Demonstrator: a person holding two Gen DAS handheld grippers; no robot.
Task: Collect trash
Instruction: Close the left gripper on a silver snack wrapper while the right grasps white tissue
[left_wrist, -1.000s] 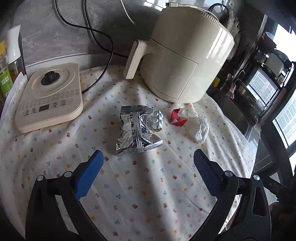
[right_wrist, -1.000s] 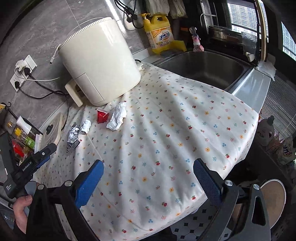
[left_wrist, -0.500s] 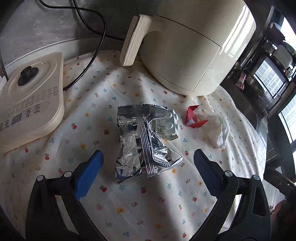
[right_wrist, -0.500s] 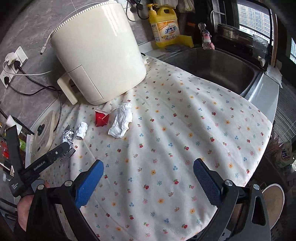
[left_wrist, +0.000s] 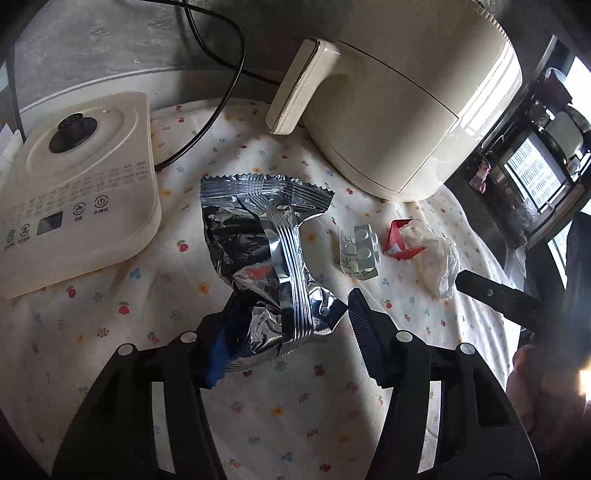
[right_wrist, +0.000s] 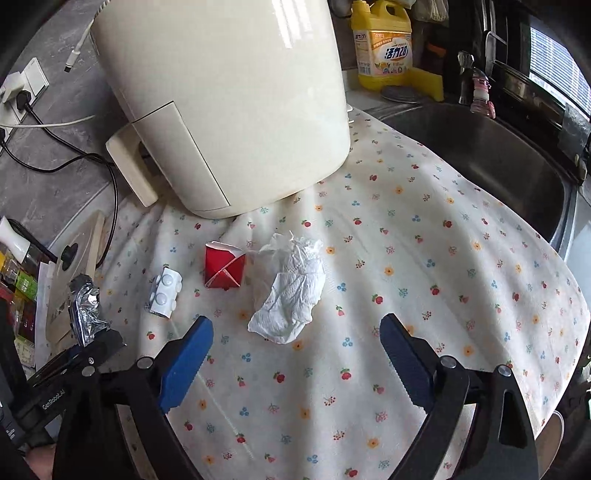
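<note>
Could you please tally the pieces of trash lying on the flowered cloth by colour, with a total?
Silver: 2, the foil wrapper and the blister pack
Red: 1, the folded carton
White: 1, the crumpled tissue
Total: 4

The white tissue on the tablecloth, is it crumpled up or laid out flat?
Crumpled. The tissue is a wrinkled, bunched wad beside the red wrapper, with folds and ragged edges showing.
</note>
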